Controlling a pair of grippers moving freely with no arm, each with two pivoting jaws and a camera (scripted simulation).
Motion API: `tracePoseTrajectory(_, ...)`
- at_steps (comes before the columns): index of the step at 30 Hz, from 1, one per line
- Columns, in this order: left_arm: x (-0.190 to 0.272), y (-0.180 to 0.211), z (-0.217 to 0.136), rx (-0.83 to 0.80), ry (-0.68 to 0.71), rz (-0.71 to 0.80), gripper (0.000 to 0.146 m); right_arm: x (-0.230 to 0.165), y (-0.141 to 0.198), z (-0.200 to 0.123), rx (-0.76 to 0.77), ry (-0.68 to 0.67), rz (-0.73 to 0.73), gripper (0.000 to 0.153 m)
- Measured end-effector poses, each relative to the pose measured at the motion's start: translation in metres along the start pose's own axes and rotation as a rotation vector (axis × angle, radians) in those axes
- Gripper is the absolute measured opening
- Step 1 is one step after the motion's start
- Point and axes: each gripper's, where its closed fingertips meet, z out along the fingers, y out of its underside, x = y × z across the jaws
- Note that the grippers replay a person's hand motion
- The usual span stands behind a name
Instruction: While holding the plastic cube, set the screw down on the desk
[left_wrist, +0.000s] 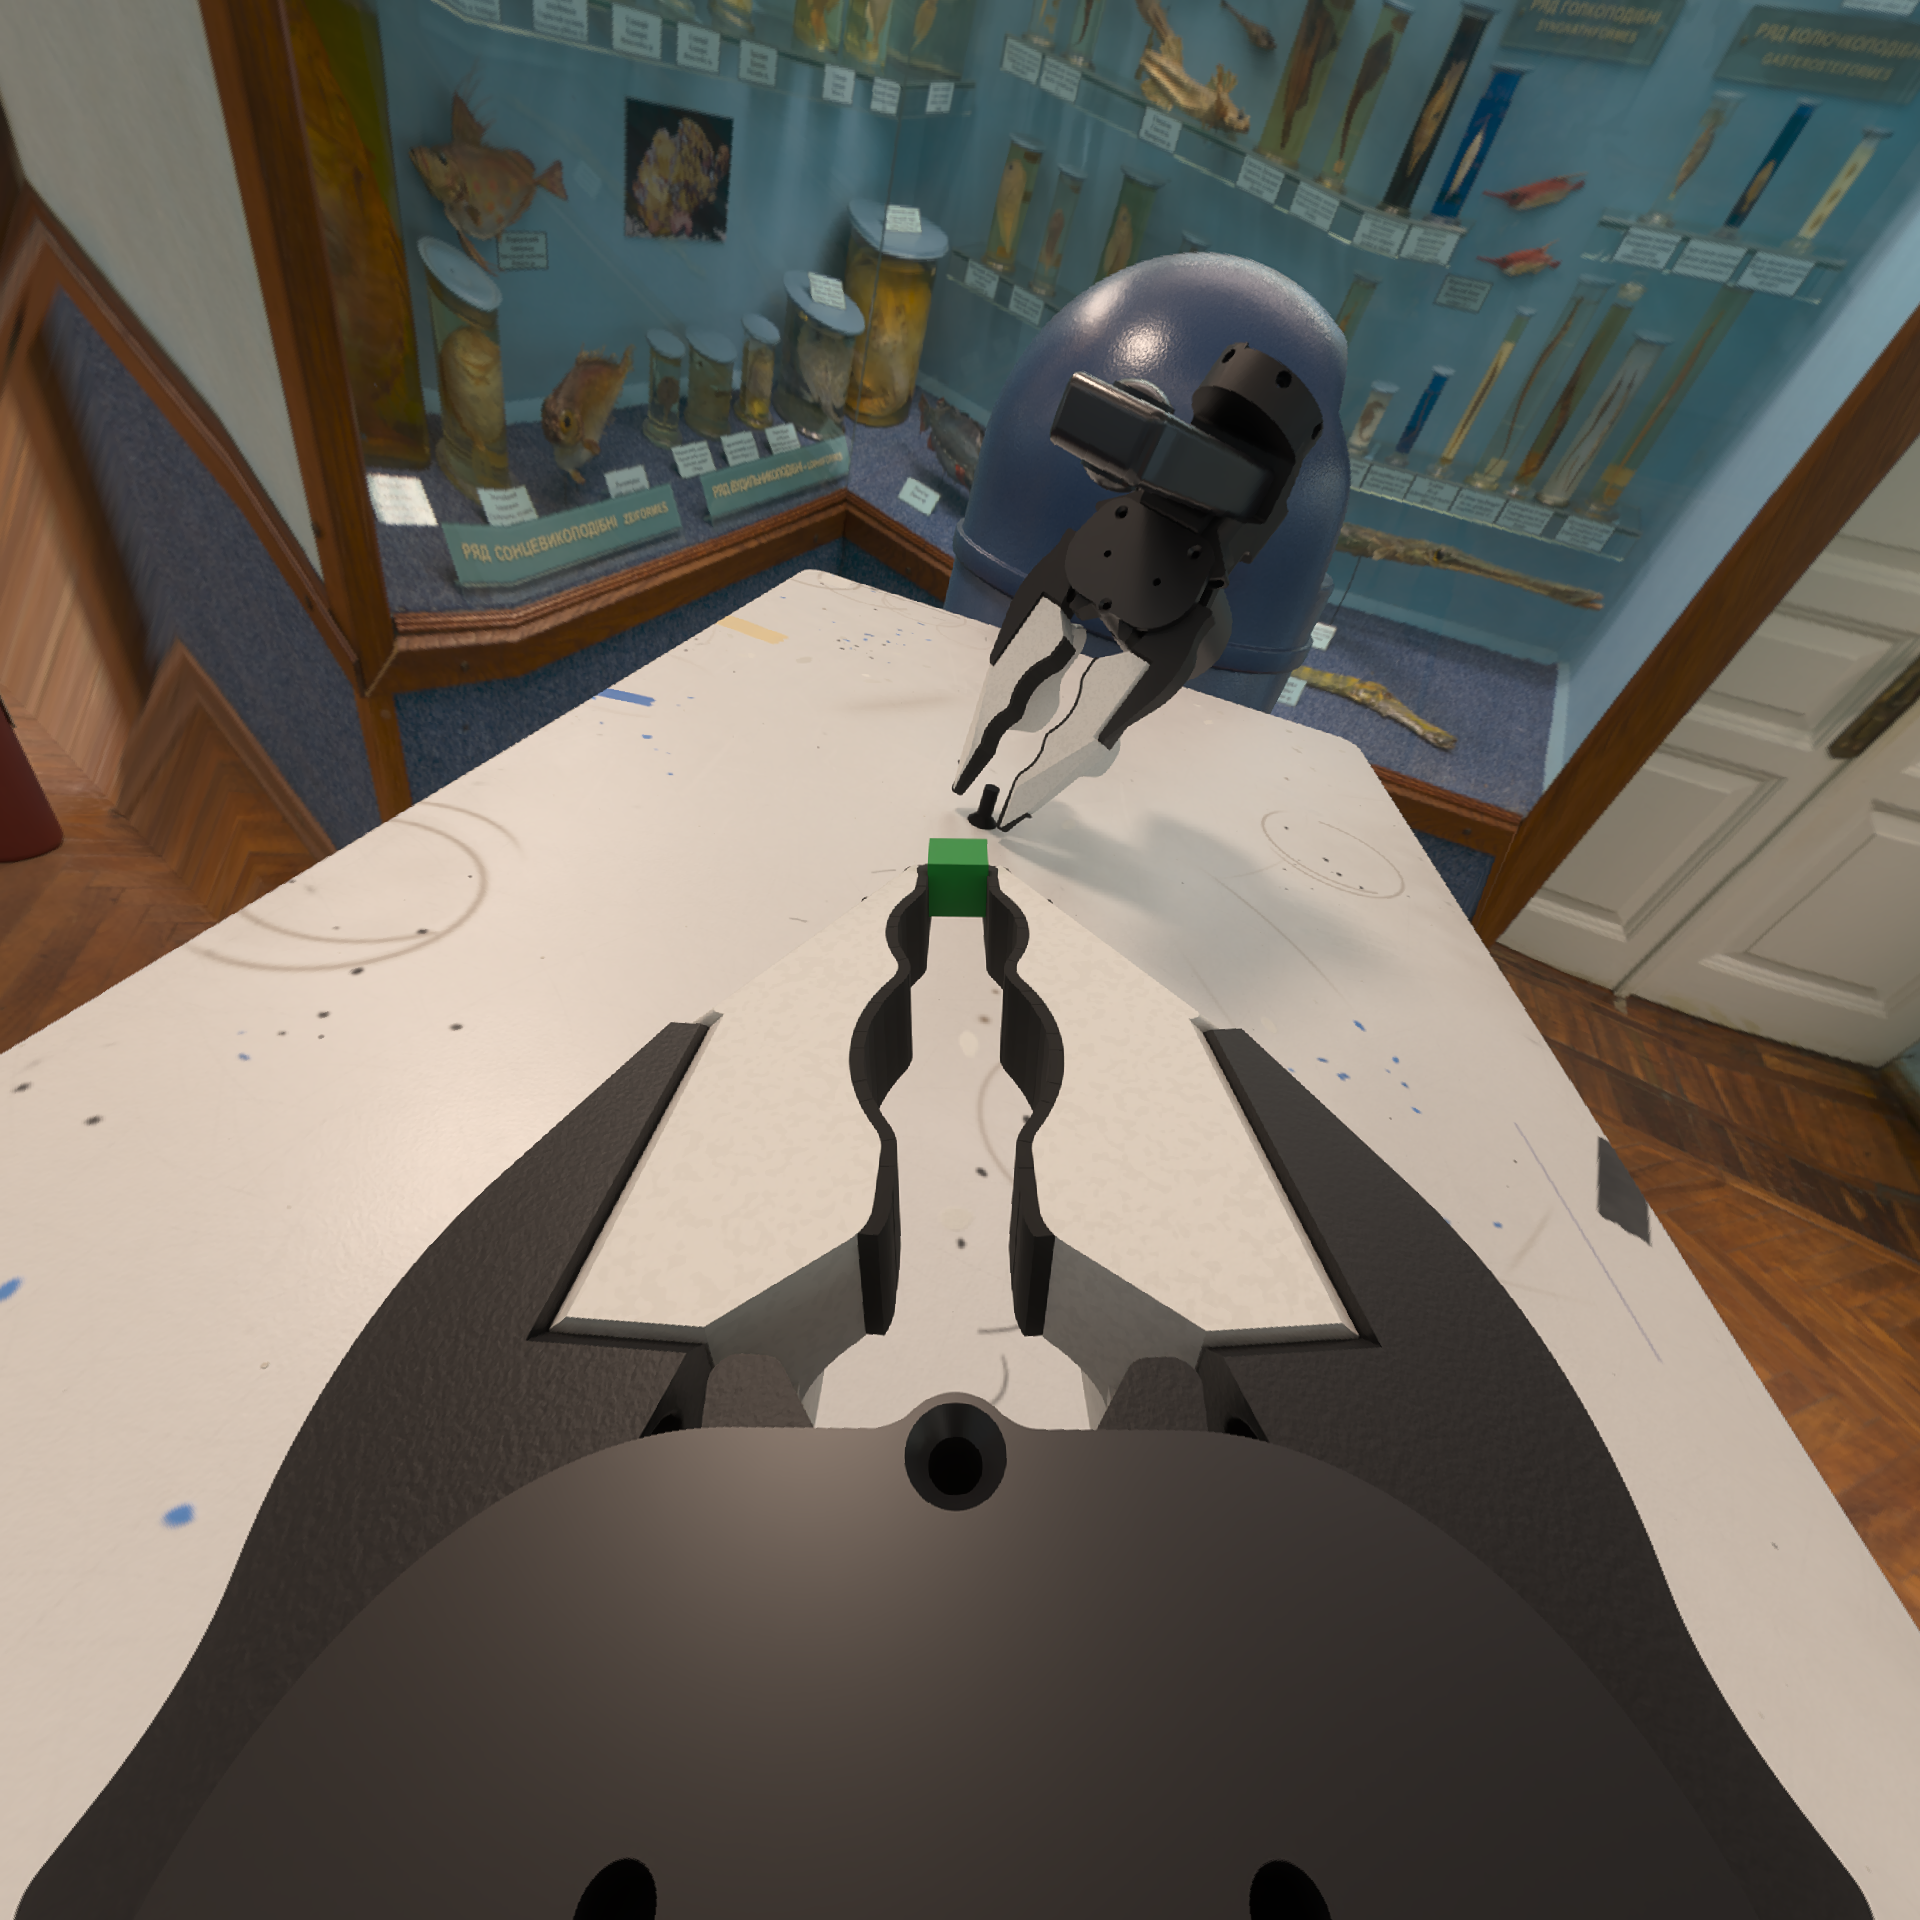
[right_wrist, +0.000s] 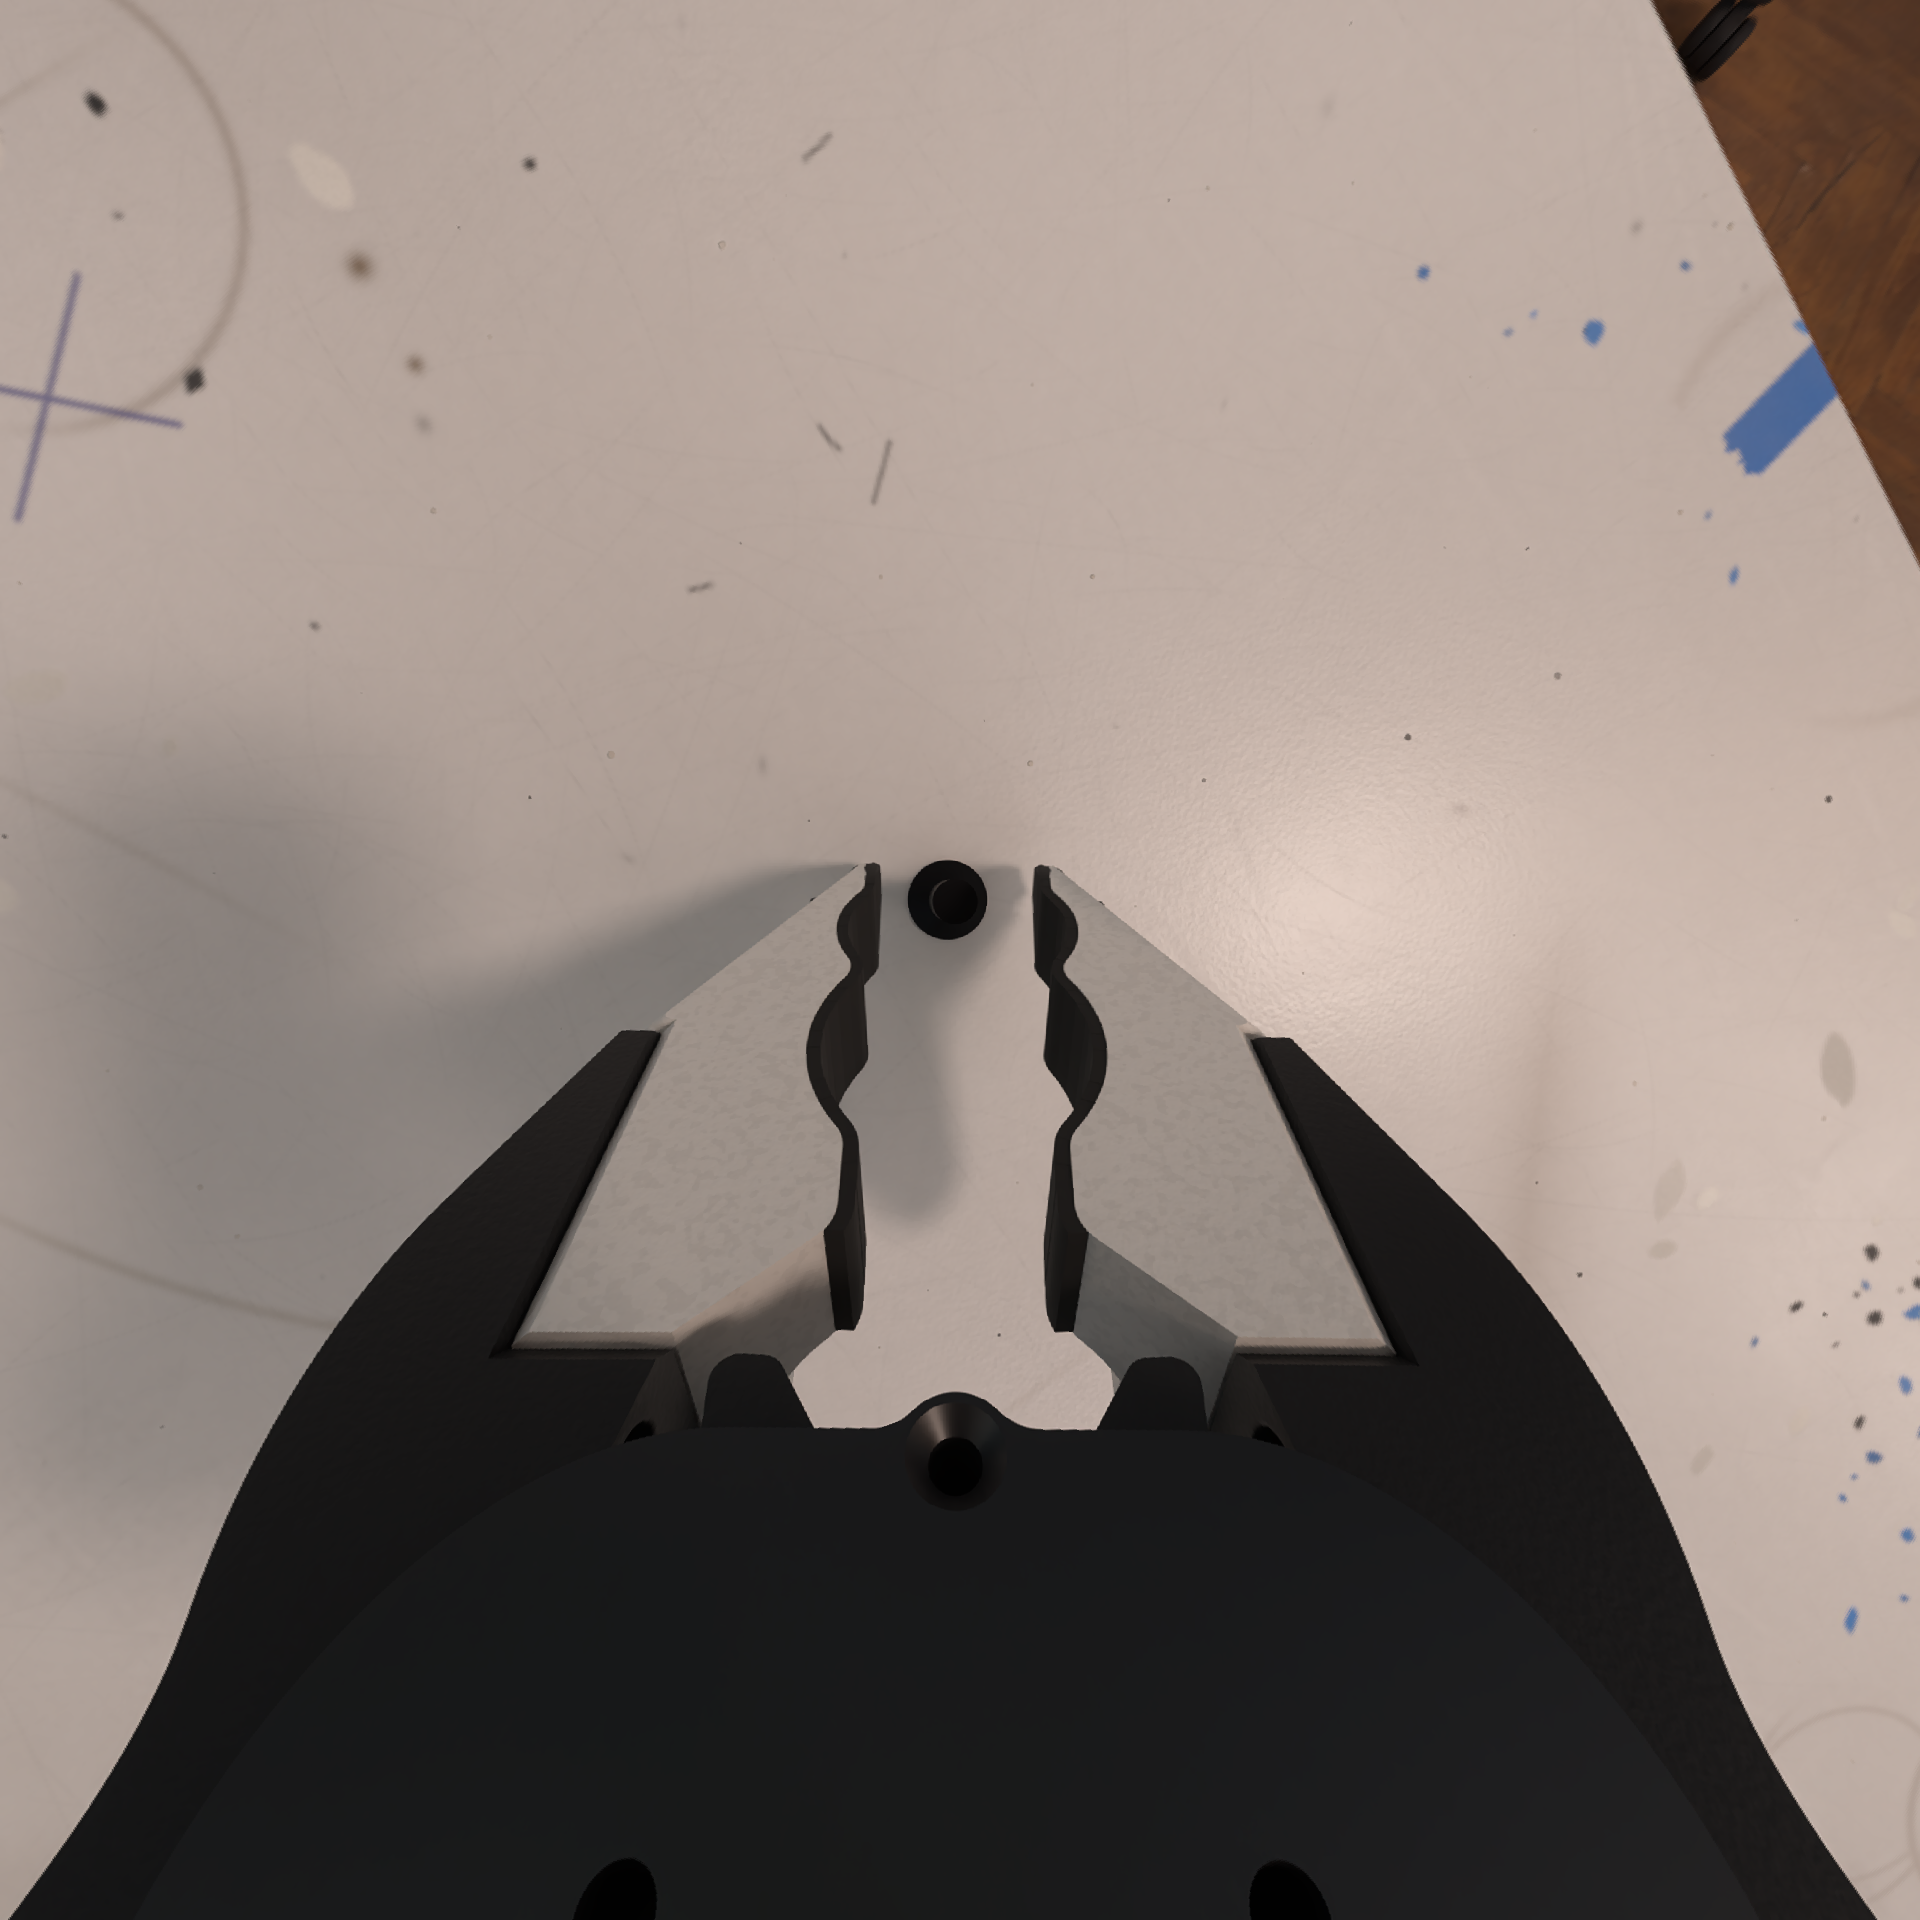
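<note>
On the white desk between your right gripper's parted fingertips, the screw stands free; lifting crooked could topple it, while your left gripper pinches the green cube.

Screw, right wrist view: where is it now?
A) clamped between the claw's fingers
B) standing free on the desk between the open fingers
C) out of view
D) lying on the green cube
B: the screw stands on the white desk with a gap on each side to the right claw fingers.
</note>
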Motion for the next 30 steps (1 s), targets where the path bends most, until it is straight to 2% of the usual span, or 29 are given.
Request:
tracePoseTrajectory(3, 0.0, 0.0, 0.0, -0.001, -0.002, 0.002, 0.009, 0.0, -0.006, -0.003, 0.018, -0.002, -0.003, 0.026)
tracePoseTrajectory(5, 0.001, 0.0, 0.001, 0.001, 0.001, 0.011, 0.009, -0.002, -0.024, -0.012, 0.096, 0.006, -0.022, 0.026)
tracePoseTrajectory(7, 0.004, 0.0, 0.002, 0.003, 0.006, 0.038, 0.009, -0.015, -0.059, -0.026, 0.25, -0.041, -0.027, 0.026)
tracePoseTrajectory(9, 0.008, 0.0, 0.003, 0.002, 0.014, 0.076, 0.009, -0.041, -0.105, -0.042, 0.459, -0.149, -0.041, 0.025)
tracePoseTrajectory(12, 0.012, -0.003, 0.004, 0.011, 0.003, 0.154, 0.009, -0.087, -0.171, -0.054, 0.691, -0.306, -0.096, 0.021)
tracePoseTrajectory(15, 0.012, -0.007, 0.003, 0.03, -0.037, 0.233, 0.009, -0.116, -0.212, -0.045, 0.751, -0.457, -0.055, 0.014)
tracePoseTrajectory(19, 0.011, -0.004, 0.003, 0.01, -0.062, 0.273, 0.009, -0.125, -0.228, -0.031, 0.743, -0.47, -0.048, 0.005)
tracePoseTrajectory(22, 0.011, -0.003, 0.004, 0.0, -0.053, 0.265, 0.009, -0.126, -0.229, -0.028, 0.726, -0.439, -0.076, 0.005)
tracePoseTrajectory(30, 0.011, -0.002, 0.003, -0.007, -0.043, 0.237, 0.009, -0.126, -0.229, -0.026, 0.728, -0.466, -0.065, 0.005)
